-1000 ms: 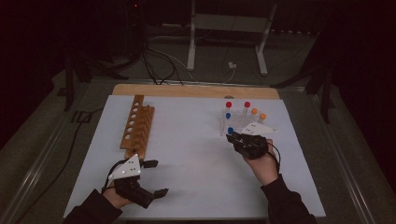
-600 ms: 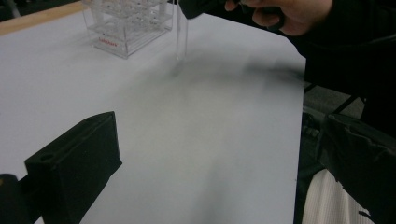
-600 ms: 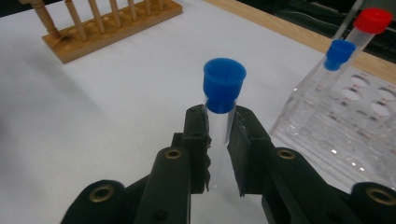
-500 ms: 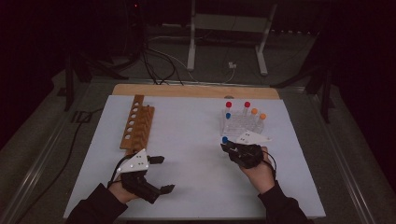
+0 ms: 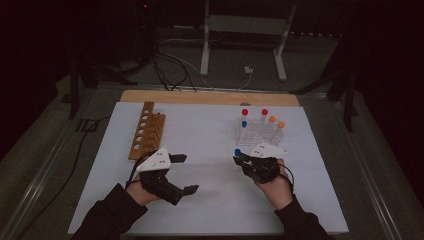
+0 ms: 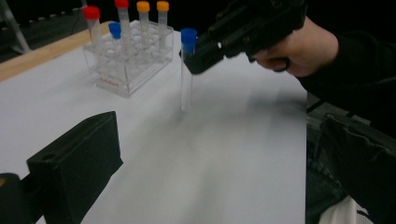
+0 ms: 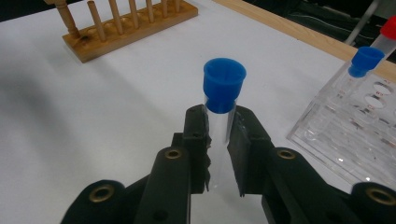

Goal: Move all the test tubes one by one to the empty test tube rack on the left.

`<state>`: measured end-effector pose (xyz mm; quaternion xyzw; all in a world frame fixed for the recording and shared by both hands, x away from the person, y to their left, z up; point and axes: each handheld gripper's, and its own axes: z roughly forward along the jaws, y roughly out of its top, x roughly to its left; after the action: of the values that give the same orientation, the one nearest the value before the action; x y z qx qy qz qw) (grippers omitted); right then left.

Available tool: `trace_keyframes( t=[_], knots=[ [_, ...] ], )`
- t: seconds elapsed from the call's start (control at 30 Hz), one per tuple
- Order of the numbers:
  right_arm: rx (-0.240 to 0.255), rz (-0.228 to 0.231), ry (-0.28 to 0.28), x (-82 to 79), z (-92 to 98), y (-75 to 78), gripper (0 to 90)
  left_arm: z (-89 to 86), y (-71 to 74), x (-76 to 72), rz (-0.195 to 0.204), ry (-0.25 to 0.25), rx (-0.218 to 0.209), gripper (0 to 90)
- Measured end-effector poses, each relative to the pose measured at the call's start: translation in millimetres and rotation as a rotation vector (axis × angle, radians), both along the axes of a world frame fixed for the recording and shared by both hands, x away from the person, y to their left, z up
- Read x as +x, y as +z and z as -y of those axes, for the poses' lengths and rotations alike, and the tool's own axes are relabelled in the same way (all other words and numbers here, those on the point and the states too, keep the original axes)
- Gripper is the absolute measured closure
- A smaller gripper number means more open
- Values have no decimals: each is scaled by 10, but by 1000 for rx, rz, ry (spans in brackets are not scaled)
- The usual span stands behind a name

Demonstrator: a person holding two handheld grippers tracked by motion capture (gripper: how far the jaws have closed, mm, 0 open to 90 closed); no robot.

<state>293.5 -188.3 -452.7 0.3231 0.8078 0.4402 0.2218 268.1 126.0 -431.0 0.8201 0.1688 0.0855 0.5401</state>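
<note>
One blue-capped tube point(image 7: 219, 109), lifted clear of the plastic rack point(image 5: 257, 132), sits clamped in the right gripper point(image 5: 243, 161); left gripper point(image 5: 183, 173) has risen, open and empty.

left gripper point(image 5: 183, 173) jaws spread wide, right gripper point(image 5: 238, 160) jaws clamped, both hands low

Tube's point(image 7: 218, 121) lower end behind tongs point(image 7: 217, 135)

I'm at a lab bench in a dark room. On my white table point(image 5: 210, 200) stand a clear plastic rack point(image 5: 256, 134) of capped test tubes and a wooden tube rack point(image 5: 148, 130). Cables point(image 5: 165, 75) trail over the floor behind.
</note>
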Motion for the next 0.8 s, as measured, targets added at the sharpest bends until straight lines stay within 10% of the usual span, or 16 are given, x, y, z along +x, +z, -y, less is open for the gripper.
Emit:
trace_keyframes(
  t=[0.8],
  knots=[
    [3, 3, 51, -84, -120, -6, 770, 622, 146, 349, -27, 31, -36, 76]
  ],
)
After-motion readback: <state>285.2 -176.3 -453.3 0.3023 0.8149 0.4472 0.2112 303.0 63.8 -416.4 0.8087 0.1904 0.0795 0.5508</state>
